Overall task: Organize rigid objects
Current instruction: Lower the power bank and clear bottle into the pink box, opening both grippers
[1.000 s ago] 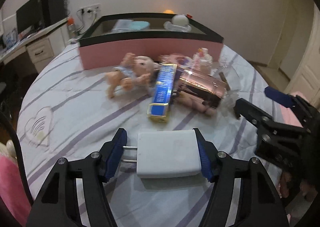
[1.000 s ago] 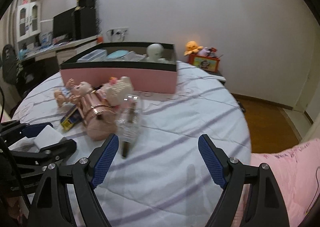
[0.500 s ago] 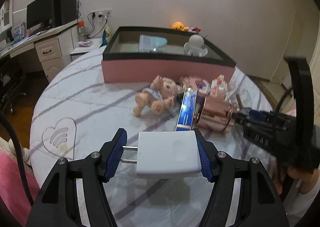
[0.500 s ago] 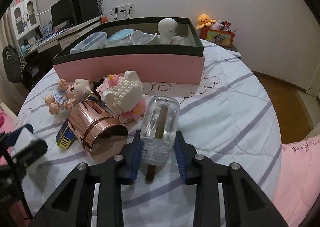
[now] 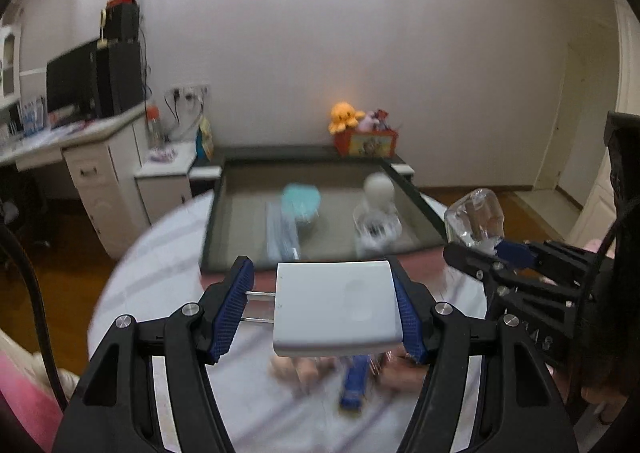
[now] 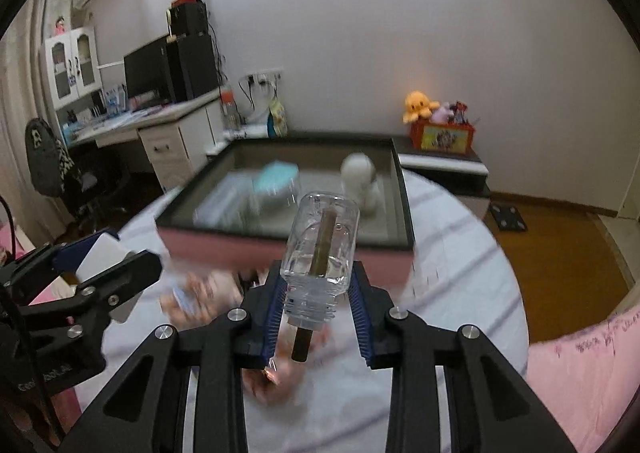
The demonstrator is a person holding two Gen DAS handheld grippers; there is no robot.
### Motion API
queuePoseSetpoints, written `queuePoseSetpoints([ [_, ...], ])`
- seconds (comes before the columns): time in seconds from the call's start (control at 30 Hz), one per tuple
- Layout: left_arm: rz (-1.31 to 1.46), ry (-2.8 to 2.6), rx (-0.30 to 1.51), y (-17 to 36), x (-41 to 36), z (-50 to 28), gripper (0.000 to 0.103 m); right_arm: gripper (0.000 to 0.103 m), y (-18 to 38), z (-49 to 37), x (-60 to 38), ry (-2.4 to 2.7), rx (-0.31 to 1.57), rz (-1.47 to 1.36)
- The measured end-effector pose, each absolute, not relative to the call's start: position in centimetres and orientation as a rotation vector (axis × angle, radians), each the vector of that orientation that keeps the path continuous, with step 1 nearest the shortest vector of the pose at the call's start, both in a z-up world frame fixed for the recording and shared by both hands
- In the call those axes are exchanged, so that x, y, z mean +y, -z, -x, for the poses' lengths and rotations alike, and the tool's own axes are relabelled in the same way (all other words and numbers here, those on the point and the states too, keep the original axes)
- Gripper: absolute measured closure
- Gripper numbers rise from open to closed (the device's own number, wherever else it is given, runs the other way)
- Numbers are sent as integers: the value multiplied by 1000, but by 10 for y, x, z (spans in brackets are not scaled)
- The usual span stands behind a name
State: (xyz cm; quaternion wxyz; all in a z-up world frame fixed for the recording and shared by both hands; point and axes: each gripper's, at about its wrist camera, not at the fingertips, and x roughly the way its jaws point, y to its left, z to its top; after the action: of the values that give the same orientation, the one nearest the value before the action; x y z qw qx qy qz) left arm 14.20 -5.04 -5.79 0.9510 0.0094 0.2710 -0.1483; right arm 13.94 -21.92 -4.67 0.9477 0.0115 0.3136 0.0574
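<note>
Left gripper (image 5: 320, 313): we held the white power adapter (image 5: 336, 313) clamped between the fingers, prongs against the left pad.
Right gripper (image 6: 316, 309): we gripped the clear glass bottle (image 6: 320, 241) at its neck.
Pink storage box (image 6: 288, 249): lay ahead of both fingertips, below them.

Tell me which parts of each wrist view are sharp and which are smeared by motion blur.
Left wrist view: the white charger in the jaws is sharp; the pink box and its contents smear. Right wrist view: the clear bottle is crisp; the toys on the bed blur badly.
</note>
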Motion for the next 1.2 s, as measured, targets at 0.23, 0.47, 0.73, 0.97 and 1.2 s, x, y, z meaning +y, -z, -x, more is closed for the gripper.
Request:
queuePoseSetpoints([
  [0.23,-59,239,576,57,-43,-214,36,71,37,-204,-203,-161,671,-52],
  [0.47,-69,196,709,90,-28,-277,36,71,76,-279,-188,-173,846,-66],
  [0.73,-40,191,749,107,-25,-291,36,71,100,-300,-181,-162,912,-44],
  [0.97,-40,170,749,104,-18,-287,24,56,99,-302,-181,-145,908,-41],
  [1.2,-44,168,614,70,-16,-231,15,45,71,-268,-187,-121,793,-67],
])
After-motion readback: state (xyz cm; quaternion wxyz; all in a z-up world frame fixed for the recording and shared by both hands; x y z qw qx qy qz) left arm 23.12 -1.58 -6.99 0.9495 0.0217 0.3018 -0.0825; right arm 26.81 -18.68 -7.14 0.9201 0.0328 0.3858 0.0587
